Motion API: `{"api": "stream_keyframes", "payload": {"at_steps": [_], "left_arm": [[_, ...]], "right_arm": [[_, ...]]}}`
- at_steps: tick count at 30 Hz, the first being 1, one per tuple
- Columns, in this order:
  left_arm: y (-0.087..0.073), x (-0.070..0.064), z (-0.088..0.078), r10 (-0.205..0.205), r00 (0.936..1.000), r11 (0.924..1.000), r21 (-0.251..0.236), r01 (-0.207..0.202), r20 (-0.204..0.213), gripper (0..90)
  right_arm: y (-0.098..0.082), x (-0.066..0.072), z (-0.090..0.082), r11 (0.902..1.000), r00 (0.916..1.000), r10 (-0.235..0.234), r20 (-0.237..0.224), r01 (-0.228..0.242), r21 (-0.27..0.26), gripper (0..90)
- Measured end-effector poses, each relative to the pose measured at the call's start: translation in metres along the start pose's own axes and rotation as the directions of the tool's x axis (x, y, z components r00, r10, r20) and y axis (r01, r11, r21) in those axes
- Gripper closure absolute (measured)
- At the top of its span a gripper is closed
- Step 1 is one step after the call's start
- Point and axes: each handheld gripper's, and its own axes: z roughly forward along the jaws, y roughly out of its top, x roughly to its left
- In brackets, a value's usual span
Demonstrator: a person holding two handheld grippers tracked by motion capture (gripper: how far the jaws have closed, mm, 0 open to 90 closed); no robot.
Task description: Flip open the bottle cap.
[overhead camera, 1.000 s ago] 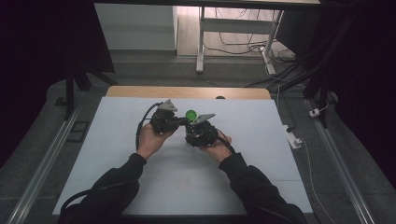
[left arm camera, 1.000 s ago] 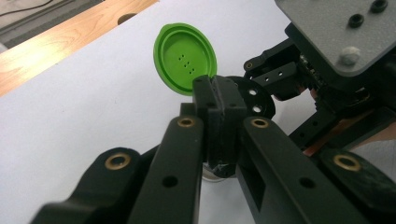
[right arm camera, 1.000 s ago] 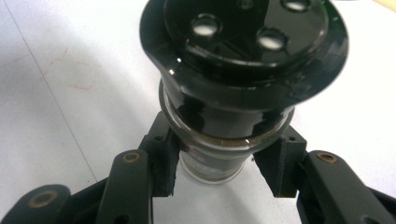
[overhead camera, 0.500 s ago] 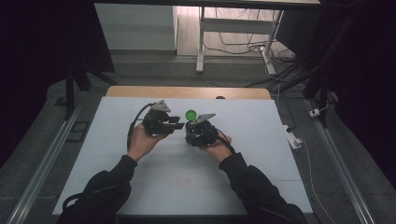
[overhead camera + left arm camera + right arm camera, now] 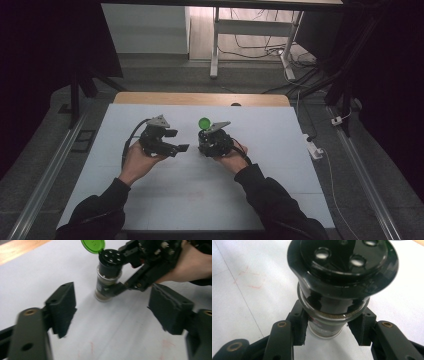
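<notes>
A small glass spice jar point(image 5: 107, 277) with a black shaker top stands on the white table, its green flip lid point(image 5: 93, 245) swung up and open. My right gripper point(image 5: 332, 327) is shut on the jar's point(image 5: 342, 272) glass body, one pad on each side. In the high view the jar point(image 5: 204, 134) sits mid-table under the green lid point(image 5: 204, 123), with the right gripper point(image 5: 207, 144) around it. My left gripper point(image 5: 177, 141) is a short way left of the jar. Its jaws have just been opening, and the left gripper point(image 5: 116, 310) has nothing between its pads.
The white table top point(image 5: 200, 190) has a wooden strip point(image 5: 200, 98) along its far edge. Faint red marks point(image 5: 249, 280) stain the surface near the jar. Metal rails run along both sides of the table. A desk frame and cables lie on the floor beyond.
My left gripper has drawn away from the jar's lid toward the left and its jaws have opened. The right gripper and the jar have stayed put.
</notes>
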Motion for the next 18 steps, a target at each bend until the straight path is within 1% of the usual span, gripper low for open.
{"api": "stream_keyframes", "payload": {"at_steps": [1,2,6,8,9,10,11,12,14,16,17,18], "left_arm": [[-0.004,-0.004,-0.004,-0.014,0.9998,0.9999,0.0,0.014,0.014,19.4],[-0.006,-0.006,-0.006,-0.015,0.9998,0.9999,0.003,0.015,0.015,16.9],[-0.016,-0.016,-0.014,-0.016,0.9999,0.9997,0.019,0.016,0.007,8.1],[-0.019,-0.018,-0.016,-0.019,0.9998,0.9996,0.022,0.019,0.006,5.1],[-0.023,-0.02,-0.018,-0.025,0.9997,0.9994,0.024,0.025,0.009,5.1],[-0.028,-0.023,-0.022,-0.03,0.9995,0.9993,0.025,0.029,0.013,3.3],[-0.028,-0.023,-0.022,-0.03,0.9995,0.9993,0.025,0.029,0.013,2.6],[-0.034,-0.026,-0.026,-0.031,0.9994,0.9992,0.027,0.03,0.014,2.1],[-0.04,-0.029,-0.03,-0.03,0.9995,0.999,0.033,0.029,0.012,1.1],[-0.043,-0.03,-0.032,-0.032,0.9994,0.999,0.033,0.032,0.013,0.7],[-0.048,-0.032,-0.036,-0.035,0.9993,0.9988,0.035,0.034,0.013,0.4],[-0.048,-0.032,-0.036,-0.035,0.9993,0.9988,0.035,0.034,0.013,0.1]], "right_arm": [[0.0,0.0,0.0,1.0,1.0,-0.002,0.001,0.002,0.0,52.5],[0.0,0.0,0.0,1.0,1.0,-0.002,0.002,0.002,0.0,52.5],[0.0,0.0,0.0,1.0,1.0,-0.002,0.003,0.002,0.0,52.4],[0.0,0.0,0.0,1.0,1.0,-0.003,0.004,0.003,0.0,52.2],[0.0,0.0,0.0,1.0,1.0,-0.003,0.004,0.003,0.0,52.2],[0.0,0.0,0.0,1.0,1.0,-0.004,0.004,0.004,0.001,51.8],[0.0,0.001,0.0,1.0,1.0,-0.005,0.005,0.005,0.003,51.2],[0.0,0.001,0.0,0.9999,1.0,-0.006,0.002,0.006,0.009,49.7],[-0.001,0.0,0.0,0.9999,1.0,0.001,-0.004,-0.001,0.016,45.7],[-0.002,0.0,-0.001,0.9998,0.9998,0.015,-0.012,-0.015,0.013,42.0],[-0.002,-0.001,-0.002,0.9997,0.9996,0.022,-0.018,-0.022,0.011,40.3],[-0.002,-0.002,-0.004,0.9993,0.999,0.035,-0.029,-0.035,0.011,39.5]]}}
